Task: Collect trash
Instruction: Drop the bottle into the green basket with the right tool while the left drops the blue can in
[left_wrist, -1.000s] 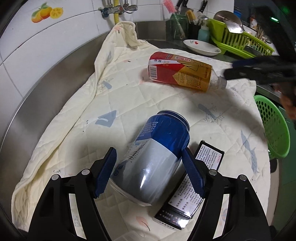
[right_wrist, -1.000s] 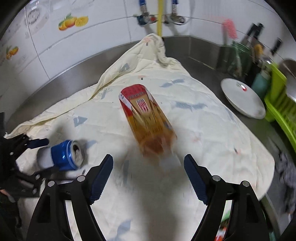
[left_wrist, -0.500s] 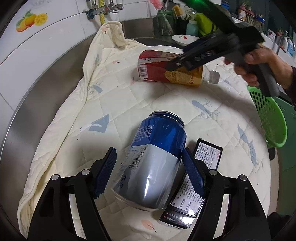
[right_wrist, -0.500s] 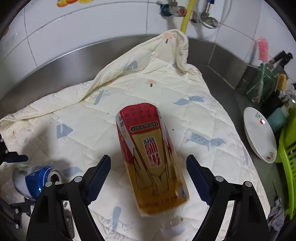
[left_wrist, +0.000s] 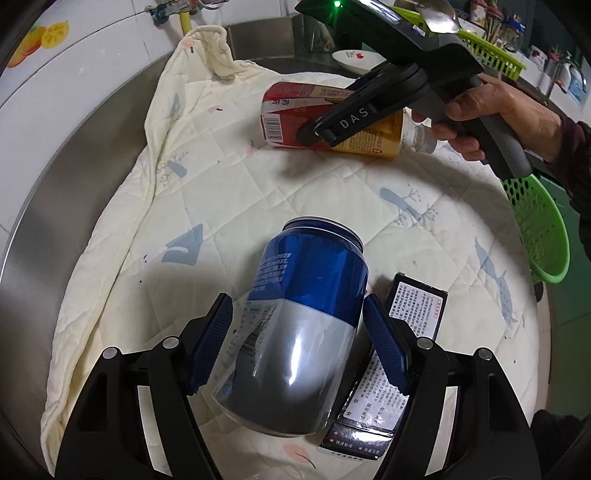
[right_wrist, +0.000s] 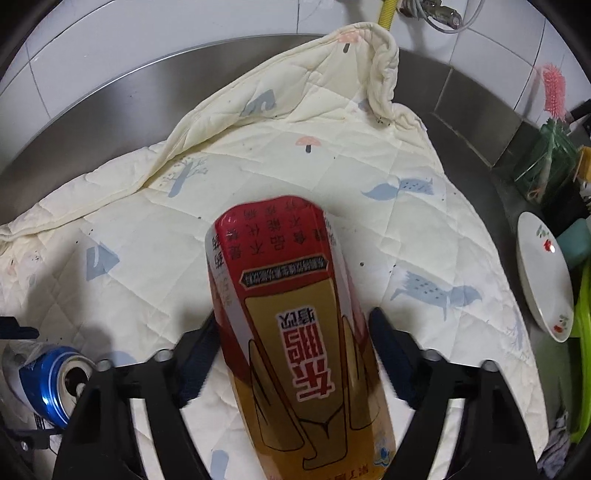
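A quilted cloth (right_wrist: 332, 155) is covering the steel counter (right_wrist: 92, 122). At its middle, the right gripper (right_wrist: 291, 354) has dropped over the red-and-gold bottle (right_wrist: 295, 314), jaws closing, pads not visibly pressing yet. Toward the near edge, the left gripper (left_wrist: 295, 343) is still clamping the blue can (left_wrist: 299, 332), so both pieces look nearly collected.

A stainless-steel counter (right_wrist: 92, 125) carries everything here, and a cream quilted cloth printed with pale blue fish and trees (left_wrist: 229, 206) is spread across it, one corner bunched up against the back wall. On that cloth, a blue-and-silver drink can (left_wrist: 299, 332) lies on its side, a black printed carton (left_wrist: 391, 373) right beside it. Further back on the cloth lies a red-and-gold labelled plastic bottle (right_wrist: 295, 317). Off the cloth's edge, a white plate (right_wrist: 543, 277) sits on bare steel.
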